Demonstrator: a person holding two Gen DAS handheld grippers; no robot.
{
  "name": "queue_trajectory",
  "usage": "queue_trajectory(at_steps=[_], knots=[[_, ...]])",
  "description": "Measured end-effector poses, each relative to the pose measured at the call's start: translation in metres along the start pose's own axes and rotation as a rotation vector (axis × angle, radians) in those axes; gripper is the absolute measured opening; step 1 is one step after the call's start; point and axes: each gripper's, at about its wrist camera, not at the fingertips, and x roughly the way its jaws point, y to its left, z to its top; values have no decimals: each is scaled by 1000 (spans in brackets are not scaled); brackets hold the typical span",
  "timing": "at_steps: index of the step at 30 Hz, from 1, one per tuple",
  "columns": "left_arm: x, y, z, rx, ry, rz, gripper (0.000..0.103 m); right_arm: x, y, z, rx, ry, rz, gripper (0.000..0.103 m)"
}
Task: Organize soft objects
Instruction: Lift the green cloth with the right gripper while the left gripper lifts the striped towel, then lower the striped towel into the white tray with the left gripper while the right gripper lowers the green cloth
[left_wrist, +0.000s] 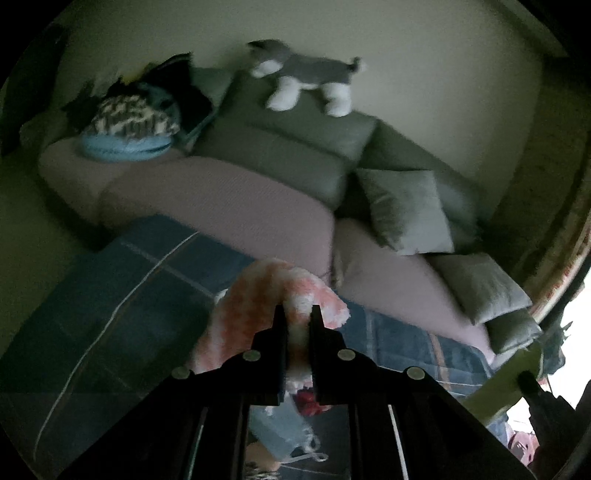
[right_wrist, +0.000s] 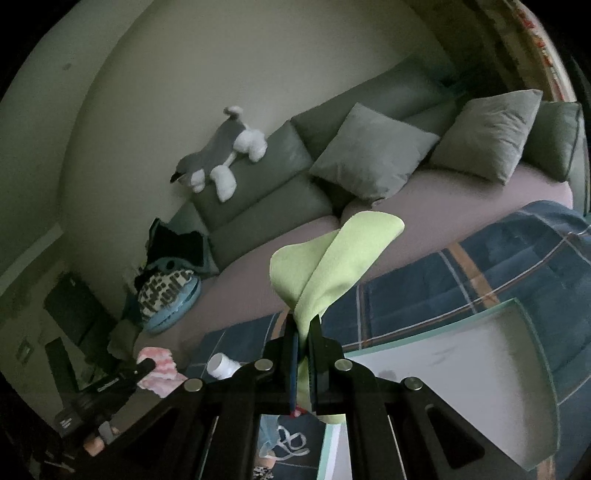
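Note:
My left gripper is shut on a fluffy pink-and-white cloth and holds it up in front of the sofa. The same cloth and the left gripper show at the lower left of the right wrist view. My right gripper is shut on a lime-green cloth, which fans out above the jaws. That green cloth shows at the right edge of the left wrist view. A grey-and-white plush dog lies on the sofa back and also shows in the right wrist view.
A long sofa has grey cushions and a pile of fabrics on a blue round cushion at one end. A blue plaid blanket lies before it. A white bin with a teal rim stands under my right gripper.

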Motion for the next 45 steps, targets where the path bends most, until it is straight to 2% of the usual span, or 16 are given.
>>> queue_trajectory(at_steps=[6,14,19,24,32,45], knots=[[-6,-50,-3,103,-14,-137,11,-38,-23,13,15,-77,-99,4],[-1,-118,-23,247,34,-287,11,-83,-59,28,54,-161,-267,4],[0,-160,-45,338,82,-367,11,-96,-79,31,76,-160,-369,4],[7,-188,-65,408,139,-415,11,-92,-96,29,102,-111,-464,4],[46,-199,-94,436,272,-367,11,-62,-111,18,84,31,-566,5],[101,-182,-125,391,441,-262,11,4,-134,-12,63,270,-586,5]])
